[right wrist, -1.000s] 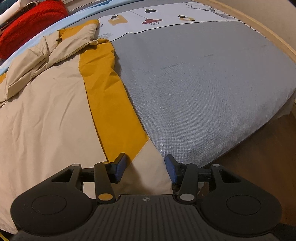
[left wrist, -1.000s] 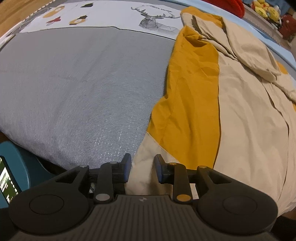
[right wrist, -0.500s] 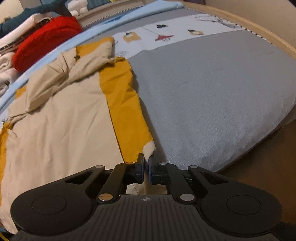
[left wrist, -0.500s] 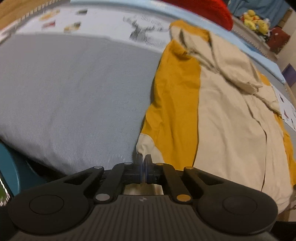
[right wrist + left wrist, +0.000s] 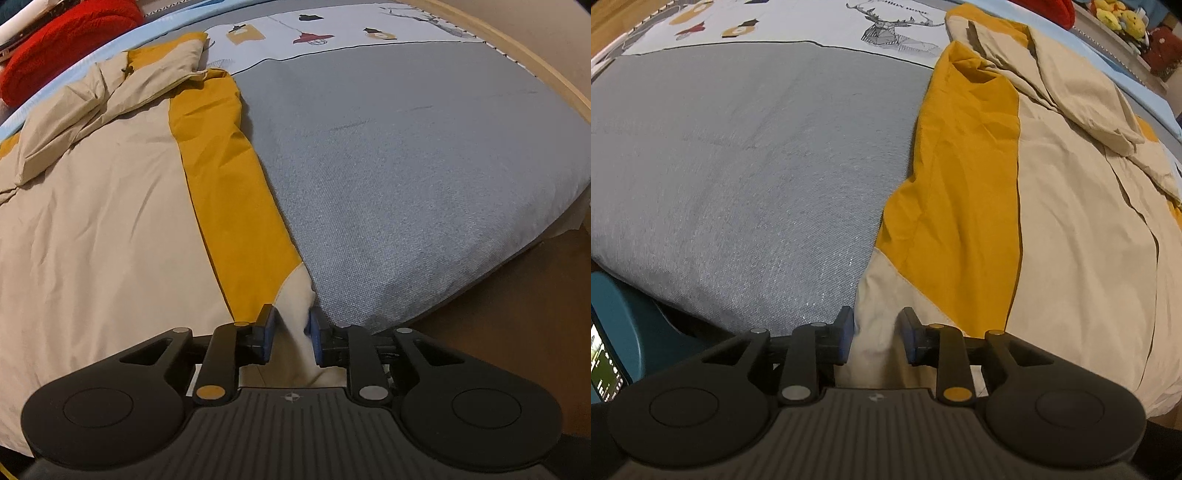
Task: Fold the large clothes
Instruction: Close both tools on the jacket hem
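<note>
Grey bedspread (image 5: 738,177) carries beige-and-mustard garment (image 5: 1071,221), spread flat for folding. Left gripper (image 5: 877,334) and right gripper (image 5: 290,334) straddle near hem corners, jaws opening, pads clear of cloth; nothing gripped.

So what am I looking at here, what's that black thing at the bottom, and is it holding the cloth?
Each picture comes from a camera on a hand-held, two-fingered tool that a person carries, one per hand; no robot. The black shape is the tool itself. A beige and mustard garment lies spread on a grey bed. The left gripper straddles one beige corner, the right gripper the other. Both sets of jaws are opening, with cloth between them but gaps beside the pads, so neither looks clamped.
</note>
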Demonstrator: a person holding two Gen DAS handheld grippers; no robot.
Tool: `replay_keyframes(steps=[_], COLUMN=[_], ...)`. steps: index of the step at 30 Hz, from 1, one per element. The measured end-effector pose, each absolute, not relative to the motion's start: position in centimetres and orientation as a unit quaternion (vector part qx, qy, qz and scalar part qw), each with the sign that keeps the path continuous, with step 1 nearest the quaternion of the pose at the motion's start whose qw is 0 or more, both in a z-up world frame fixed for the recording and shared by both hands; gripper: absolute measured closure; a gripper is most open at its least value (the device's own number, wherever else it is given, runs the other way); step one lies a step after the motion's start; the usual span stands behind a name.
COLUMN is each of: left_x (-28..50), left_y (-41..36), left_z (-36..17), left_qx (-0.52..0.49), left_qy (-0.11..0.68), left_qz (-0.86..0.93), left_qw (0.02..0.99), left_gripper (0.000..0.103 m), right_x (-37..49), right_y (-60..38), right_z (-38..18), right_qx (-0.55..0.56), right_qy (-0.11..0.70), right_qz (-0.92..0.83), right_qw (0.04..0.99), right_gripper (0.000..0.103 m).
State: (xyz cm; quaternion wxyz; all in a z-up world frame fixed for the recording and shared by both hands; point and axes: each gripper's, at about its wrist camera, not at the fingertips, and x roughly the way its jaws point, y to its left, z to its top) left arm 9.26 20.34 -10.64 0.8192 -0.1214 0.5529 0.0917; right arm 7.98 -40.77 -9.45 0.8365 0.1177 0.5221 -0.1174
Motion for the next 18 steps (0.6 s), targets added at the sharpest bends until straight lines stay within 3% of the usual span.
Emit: replay_keyframes(steps=[4, 12, 16, 18], left_x=[9.2, 9.4, 9.3, 9.1], left_y=[20.2, 19.9, 20.1, 20.0], left_z=[-10.7, -10.8, -10.6, -10.2], left_qx=[-0.117, -0.103, -0.111, -0.11], left_qy=[0.552, 0.551, 0.547, 0.542], left_qz=[0.09, 0.087, 0.081, 0.076], left_qw=[0.821, 0.824, 0.826, 0.829], left_gripper=[0.073, 0.075, 0.098, 0.1], right_x=[8.1, 7.9, 7.8, 7.7], right_y=[-40.2, -39.8, -39.6, -39.6], right_z=[-9.4, -9.4, -9.2, -8.9], right_qx=[0.111, 0.097, 0.095, 0.097], right_qy=[0.52, 0.519, 0.516, 0.51], right_qz=[-0.112, -0.111, -0.109, -0.109], right_qw=[0.839, 0.842, 0.844, 0.847], right_gripper=[0.091, 0.092, 0.097, 0.098])
